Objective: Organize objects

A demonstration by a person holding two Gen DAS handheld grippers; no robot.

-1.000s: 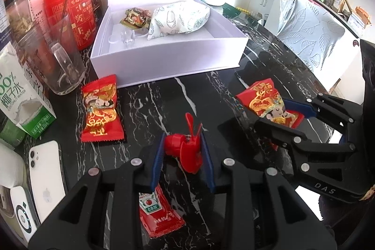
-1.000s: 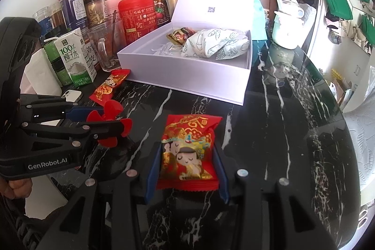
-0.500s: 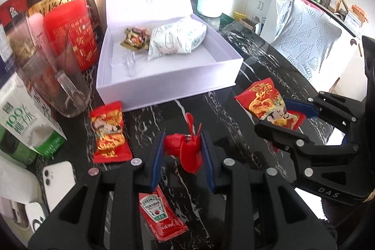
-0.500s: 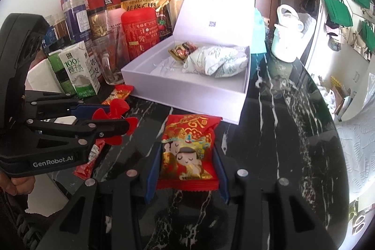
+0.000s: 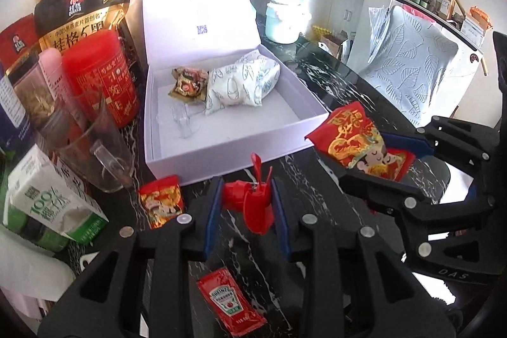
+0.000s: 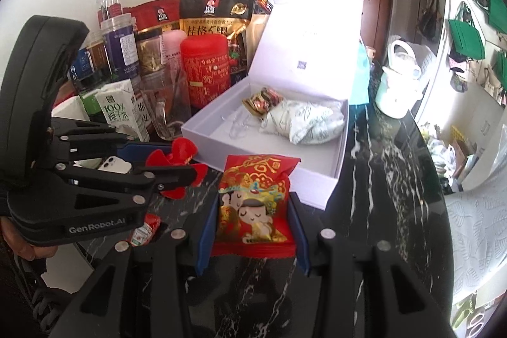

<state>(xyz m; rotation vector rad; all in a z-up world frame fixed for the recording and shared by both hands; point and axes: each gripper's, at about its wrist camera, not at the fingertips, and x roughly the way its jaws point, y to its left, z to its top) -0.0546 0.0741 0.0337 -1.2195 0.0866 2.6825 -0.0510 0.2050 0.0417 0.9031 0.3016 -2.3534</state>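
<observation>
while both my claws hold something, the white box sits open in front of them.

my left claw (image 5: 247,205) is squeezed shut on a little red fan (image 5: 253,201), up off the black surface (image 5: 348,84). my right claw (image 6: 252,227) is pinched on a red candy bag (image 6: 253,205) with a cartoon face, just beside the near wall of the white box (image 5: 221,154). inside the box lie a soft white pouch (image 5: 244,84), a brown candy (image 5: 188,84) and a clear little thing i cannot make out. another red candy bag (image 5: 160,201) and a ketchup packet (image 5: 229,303) lie on the surface near my left claw. a glass mug (image 5: 98,148) stands left of the box.
</observation>
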